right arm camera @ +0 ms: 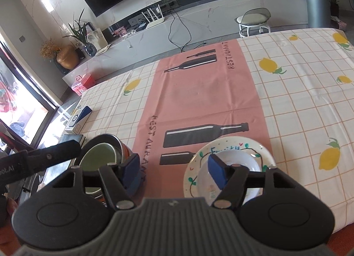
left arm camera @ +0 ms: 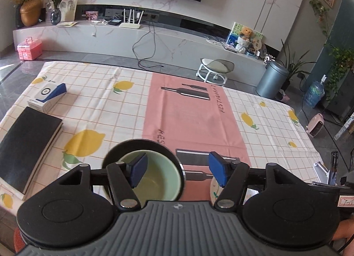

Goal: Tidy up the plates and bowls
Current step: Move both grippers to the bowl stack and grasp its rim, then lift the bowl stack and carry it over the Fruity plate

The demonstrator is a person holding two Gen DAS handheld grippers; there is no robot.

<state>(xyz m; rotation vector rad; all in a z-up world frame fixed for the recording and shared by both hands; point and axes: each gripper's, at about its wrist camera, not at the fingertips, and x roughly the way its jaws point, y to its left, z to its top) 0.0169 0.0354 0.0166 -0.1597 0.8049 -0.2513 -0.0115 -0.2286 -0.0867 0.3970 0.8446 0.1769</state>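
- The left gripper (left arm camera: 177, 170) hangs above the table with its 2 blue pads spread wide, nothing between them.
- Under its left pad, at 7 o'clock on the table, a green bowl (left arm camera: 152, 180) sits nested in a dark bowl (left arm camera: 124, 147).
- The right gripper (right arm camera: 174, 170) is also wide and empty.
- Beneath its right finger, at 5 o'clock, a white plate (right arm camera: 234, 160) lies on a painted plate (right arm camera: 221, 145).
- Both stacks rest on the pink placemat's (right arm camera: 199, 92) near end, over a lemon-print tablecloth (right arm camera: 298, 101).
- A black book (left arm camera: 26, 140) lies at 9 o'clock.
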